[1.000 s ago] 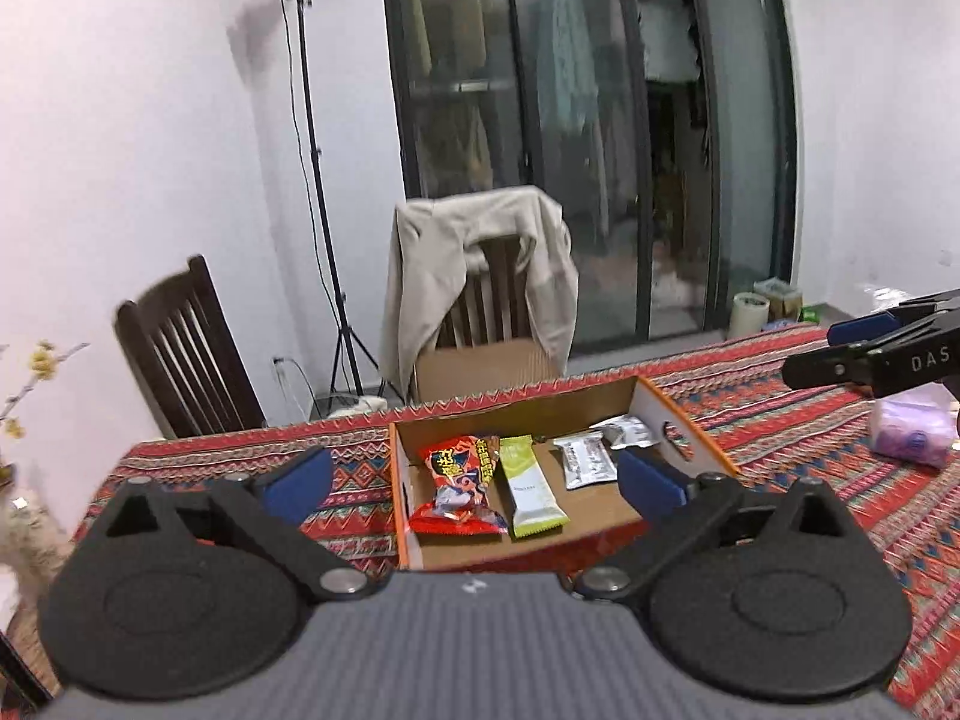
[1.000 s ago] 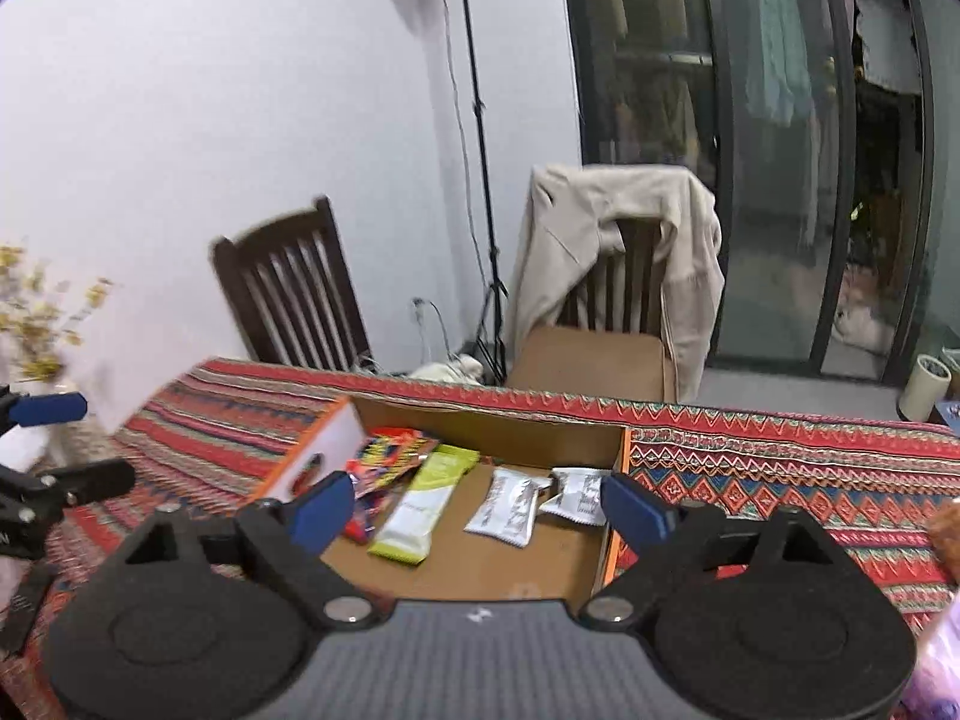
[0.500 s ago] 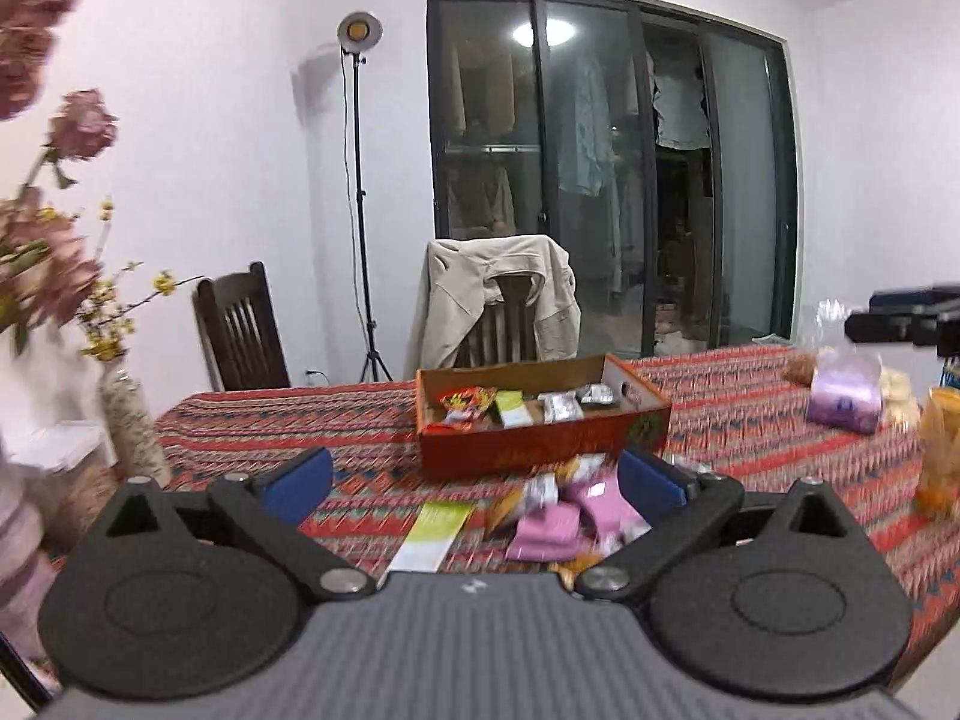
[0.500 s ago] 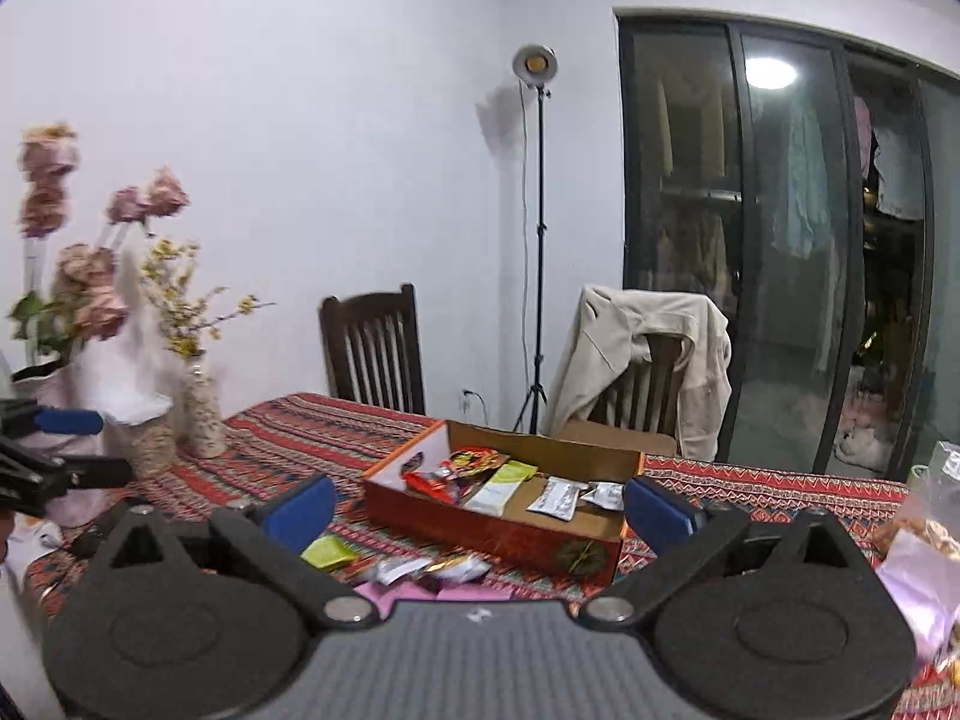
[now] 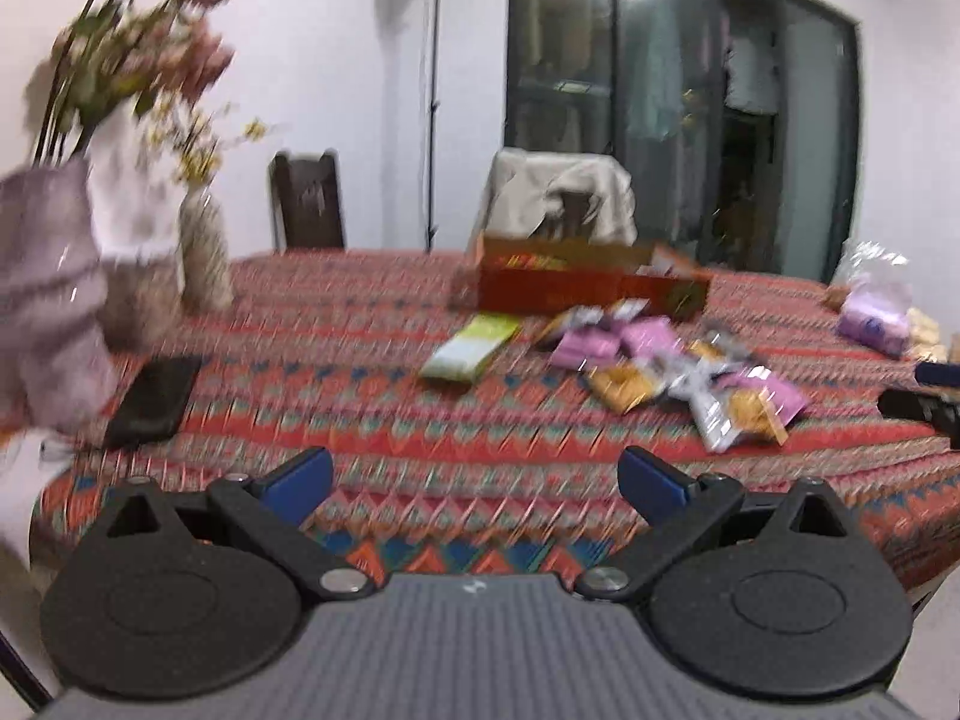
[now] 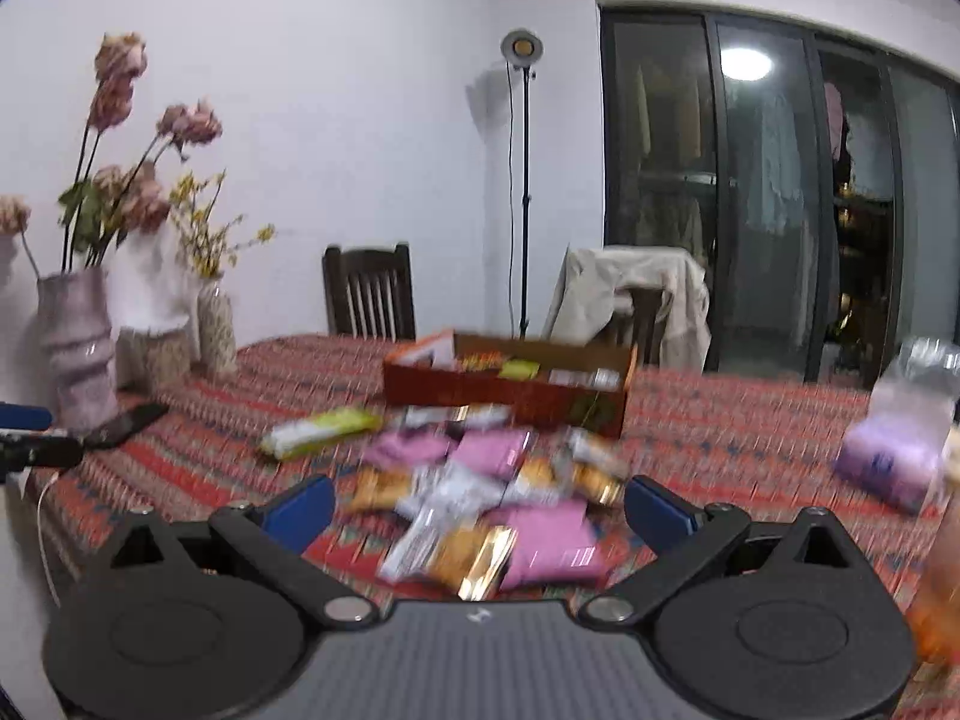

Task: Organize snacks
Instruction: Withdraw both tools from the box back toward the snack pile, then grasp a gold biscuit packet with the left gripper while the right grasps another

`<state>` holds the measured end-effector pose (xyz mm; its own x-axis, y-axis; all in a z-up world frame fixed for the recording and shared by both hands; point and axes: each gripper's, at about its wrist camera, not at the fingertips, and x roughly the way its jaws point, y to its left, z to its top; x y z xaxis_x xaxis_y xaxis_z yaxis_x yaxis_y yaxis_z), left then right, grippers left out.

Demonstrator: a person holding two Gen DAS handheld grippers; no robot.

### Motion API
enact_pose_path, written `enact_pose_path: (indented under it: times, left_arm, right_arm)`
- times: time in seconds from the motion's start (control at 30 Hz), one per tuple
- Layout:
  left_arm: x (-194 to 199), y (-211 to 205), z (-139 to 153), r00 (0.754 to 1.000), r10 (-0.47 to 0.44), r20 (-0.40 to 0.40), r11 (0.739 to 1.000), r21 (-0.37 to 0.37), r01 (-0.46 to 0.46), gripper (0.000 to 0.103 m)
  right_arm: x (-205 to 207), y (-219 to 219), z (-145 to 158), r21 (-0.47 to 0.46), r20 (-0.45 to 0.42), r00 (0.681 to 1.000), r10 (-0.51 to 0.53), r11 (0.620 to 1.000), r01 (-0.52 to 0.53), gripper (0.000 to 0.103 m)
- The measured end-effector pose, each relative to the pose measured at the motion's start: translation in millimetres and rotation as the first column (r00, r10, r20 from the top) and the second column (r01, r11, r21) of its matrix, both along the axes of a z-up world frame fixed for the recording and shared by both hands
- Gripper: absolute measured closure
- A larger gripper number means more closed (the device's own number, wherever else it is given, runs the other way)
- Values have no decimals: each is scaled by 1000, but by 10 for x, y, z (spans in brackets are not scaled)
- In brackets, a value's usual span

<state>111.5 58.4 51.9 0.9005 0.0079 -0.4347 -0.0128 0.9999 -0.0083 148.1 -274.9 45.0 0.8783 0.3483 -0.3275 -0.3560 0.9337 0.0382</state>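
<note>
On patterned cloth (image 5: 360, 372), green bar (image 5: 471, 348) lies slanting toward box (image 5: 588, 291); both tools (image 5: 474, 480) (image 6: 480, 510) wide, empty.

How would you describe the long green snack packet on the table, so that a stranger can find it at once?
Start at the orange cardboard box on the red patterned tablecloth. In front of it lies a heap of pink and orange snack packets. The long yellow-green packet lies alone on the vase side of that heap, flat on the cloth, the only green one outside the box.
</note>
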Motion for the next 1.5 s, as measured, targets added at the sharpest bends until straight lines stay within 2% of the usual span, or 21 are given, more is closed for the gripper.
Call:
enact_pose_path:
  times: [0.17,0.27,0.8,0.97,1.07,1.1,1.23,1.4,1.5]
  left_arm:
    - [24,41,-233,999,-11,-36,1000,-9,11,0]
    - [90,59,-304,998,-7,-60,1000,-22,6,0]
    - [509,78,-429,992,-26,-122,999,-44,21,0]
    - [676,-22,-450,990,-67,-127,997,-32,63,0]
    - [819,-141,-438,986,-119,-118,993,-17,117,0]
    - [880,-194,-435,983,-146,-111,989,-10,146,0]
    - [1196,-447,-446,961,-258,-94,963,59,265,0]
    - [1713,-749,-529,915,-377,-143,908,139,395,0]
    - [2015,-886,-561,895,-417,-162,878,182,442,0]
  right_arm:
    - [-37,168,-485,-23,-59,998,-15,1000,13,0]
    - [0,237,-606,-20,-81,997,-15,1000,14,0]
    - [318,248,-653,-38,-98,994,-55,998,52,0]
    - [453,318,-668,-75,-113,993,-41,997,32,2]
    - [562,390,-665,-132,-116,993,-24,991,9,4]
    - [610,425,-661,-164,-118,993,-27,986,7,7]
    - [786,506,-633,-240,-102,994,-26,971,1,7]
    - [1074,573,-620,-292,-127,992,-7,956,-31,7]
    - [1195,622,-629,-314,-135,991,13,948,-56,8]
